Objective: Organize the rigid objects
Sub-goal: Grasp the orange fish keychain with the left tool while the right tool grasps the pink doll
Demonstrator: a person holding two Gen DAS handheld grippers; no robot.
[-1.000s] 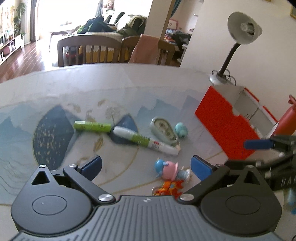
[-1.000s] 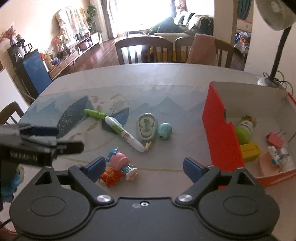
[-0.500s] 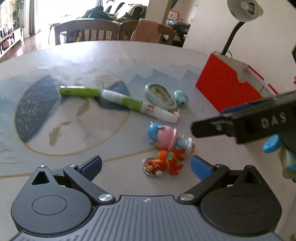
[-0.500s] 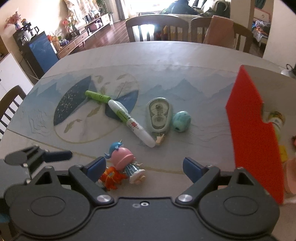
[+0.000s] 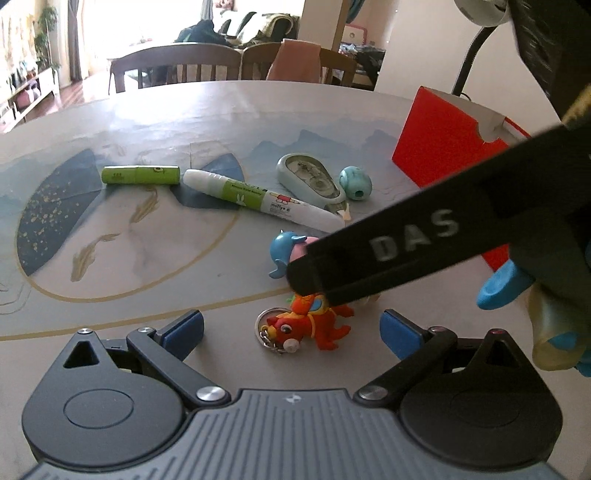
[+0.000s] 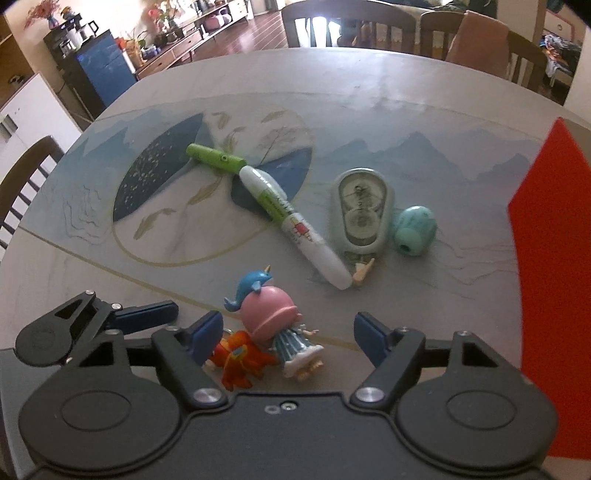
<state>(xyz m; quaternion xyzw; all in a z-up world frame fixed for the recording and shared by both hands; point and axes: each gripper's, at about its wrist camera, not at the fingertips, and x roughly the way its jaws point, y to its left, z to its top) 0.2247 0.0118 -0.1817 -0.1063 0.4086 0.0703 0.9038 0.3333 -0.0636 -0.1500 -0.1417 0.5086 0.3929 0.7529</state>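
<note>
both grippers were wide open and empty. the right gripper (image 6: 288, 328) straddled the pink-haired figurine (image 6: 275, 325), which lay beside the orange keychain toy (image 5: 306, 328) under the left gripper (image 5: 291, 326). closing squarely on the head, clear of the keychain, seemed wisest before moving to the red box (image 5: 443, 136).

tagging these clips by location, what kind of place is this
Most likely a home dining area opening onto a living room: a dining table with wooden chairs around it, a sofa piled with clothes behind, and a low cabinet holding plants and ornaments along the wall.
</note>
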